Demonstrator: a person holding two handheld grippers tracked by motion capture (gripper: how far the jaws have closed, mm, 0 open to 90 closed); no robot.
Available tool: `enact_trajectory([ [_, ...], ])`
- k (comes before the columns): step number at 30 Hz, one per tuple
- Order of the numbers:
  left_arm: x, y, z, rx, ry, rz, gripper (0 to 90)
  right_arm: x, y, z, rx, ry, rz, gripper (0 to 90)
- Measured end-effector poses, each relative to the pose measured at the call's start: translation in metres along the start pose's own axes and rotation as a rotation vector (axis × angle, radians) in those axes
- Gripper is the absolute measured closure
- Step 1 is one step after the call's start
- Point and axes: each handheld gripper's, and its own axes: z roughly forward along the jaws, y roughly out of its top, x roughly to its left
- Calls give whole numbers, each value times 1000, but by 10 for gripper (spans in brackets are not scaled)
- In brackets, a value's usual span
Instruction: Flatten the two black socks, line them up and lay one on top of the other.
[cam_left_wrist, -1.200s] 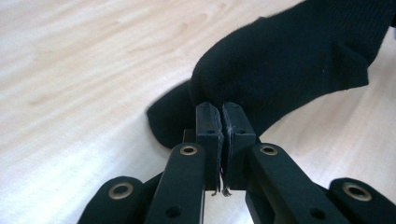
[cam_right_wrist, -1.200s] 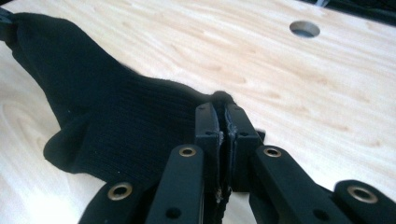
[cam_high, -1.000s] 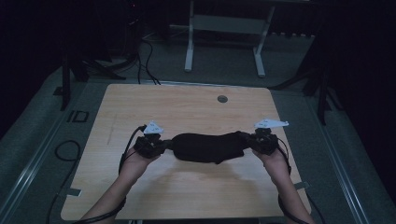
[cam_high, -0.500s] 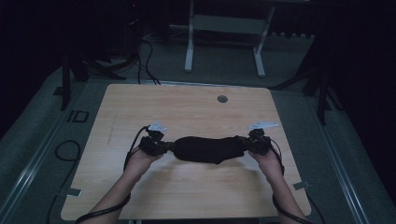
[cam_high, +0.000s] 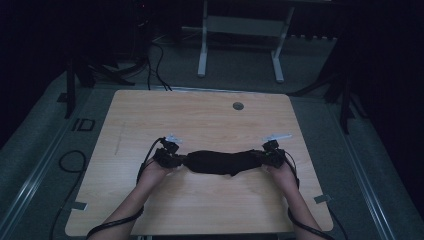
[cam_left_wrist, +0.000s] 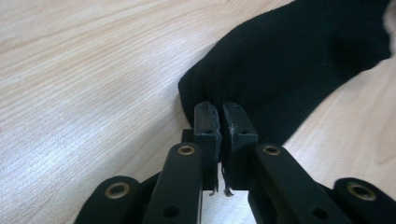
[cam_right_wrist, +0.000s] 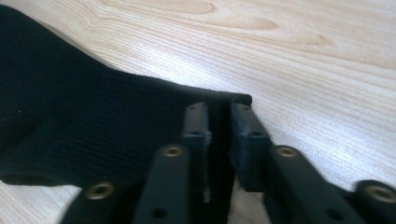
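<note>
Left of centre in the high view, the left gripper (cam_high: 172, 159) is clenched on one end of a black sock (cam_high: 222, 162), which lies stretched across the lower middle of the wooden table (cam_high: 200, 115); at right, the right gripper (cam_high: 267, 156) clamps its ribbed cuff. Stretching looks done, with release left. Since earlier, both grippers have drawn nearer the person.

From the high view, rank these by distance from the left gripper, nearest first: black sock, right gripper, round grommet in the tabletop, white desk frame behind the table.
1. black sock: clamped in the left gripper, stretching right.
2. right gripper: at the sock's other end, to the right.
3. round grommet: near the table's far edge, right of centre.
4. white desk frame: on the floor beyond the table.
</note>
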Motion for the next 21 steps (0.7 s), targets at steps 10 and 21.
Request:
enact_trajectory([
  [10,-16,7,-21,-120,14,67,789,0,6,-30,-84,-43,-19,825],
  [21,-25,5,25,-23,9,80,878,11,-6,-2,-9,-6,-49,853],
])
